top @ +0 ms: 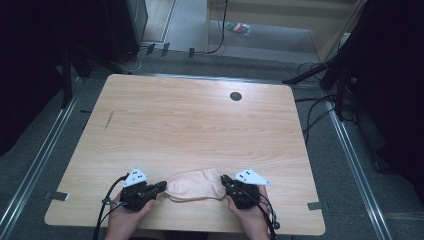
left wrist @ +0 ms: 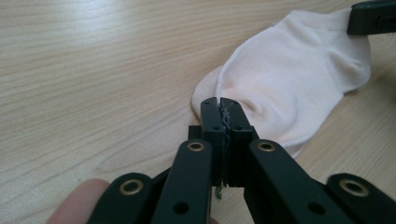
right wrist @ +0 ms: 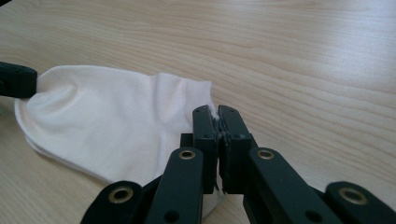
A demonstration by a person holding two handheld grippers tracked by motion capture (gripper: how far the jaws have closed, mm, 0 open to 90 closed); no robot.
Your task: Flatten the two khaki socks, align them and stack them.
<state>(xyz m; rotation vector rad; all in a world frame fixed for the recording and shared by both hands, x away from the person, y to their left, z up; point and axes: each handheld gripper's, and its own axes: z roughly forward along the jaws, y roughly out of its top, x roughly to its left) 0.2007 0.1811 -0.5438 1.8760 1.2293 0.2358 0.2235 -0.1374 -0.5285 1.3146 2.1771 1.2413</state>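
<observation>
Both grippers, left [top: 161,187] at 9 o'clock and right [top: 224,180] at 3, were clamped on opposite ends of the sock [top: 195,185], likely to keep it stretched flat on the table [top: 200,120].

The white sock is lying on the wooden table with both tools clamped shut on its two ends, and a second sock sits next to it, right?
Not quite: the sock is alone on the table, as the high view shows. The left tool and right tool are indeed clamped on its two ends.

One sock [top: 195,185], two hand-held grippers, left [top: 161,187] and right [top: 225,180], one table [top: 190,120]
</observation>
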